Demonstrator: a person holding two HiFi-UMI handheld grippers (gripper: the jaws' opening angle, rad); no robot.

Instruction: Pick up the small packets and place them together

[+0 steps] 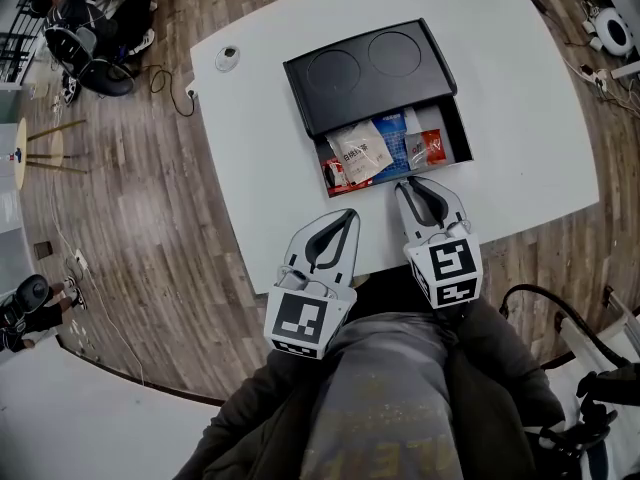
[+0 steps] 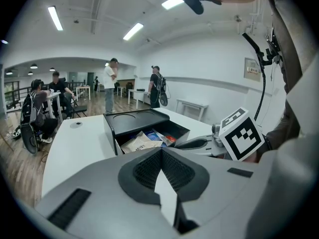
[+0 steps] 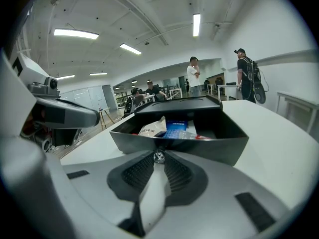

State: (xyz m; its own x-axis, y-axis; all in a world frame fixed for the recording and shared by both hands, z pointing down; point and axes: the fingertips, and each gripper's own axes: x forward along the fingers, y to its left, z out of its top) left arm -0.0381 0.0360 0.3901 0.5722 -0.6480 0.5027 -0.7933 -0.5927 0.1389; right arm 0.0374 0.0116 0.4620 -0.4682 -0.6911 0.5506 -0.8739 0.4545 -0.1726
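A black box (image 1: 365,68) on the white table (image 1: 260,148) has its drawer (image 1: 460,128) pulled out toward me. Inside lie several small packets: a white one (image 1: 360,151), a blue one (image 1: 395,138), a red-and-white one (image 1: 430,148) and a red one (image 1: 333,175). My right gripper (image 1: 405,183) is at the drawer front, its jaws pinching a small metal knob (image 3: 159,156). In the right gripper view the white packet (image 3: 153,128) and blue packet (image 3: 175,128) show over the drawer wall (image 3: 199,147). My left gripper (image 1: 350,214) hovers at the table's near edge, shut and empty; in its view its tips (image 2: 160,151) meet.
A small round white object (image 1: 227,58) lies on the table's far left. The table's near edge (image 1: 300,278) is just under both grippers. Wooden floor, chairs and bags (image 1: 95,38) lie to the left. People stand and sit beyond the table (image 2: 110,83).
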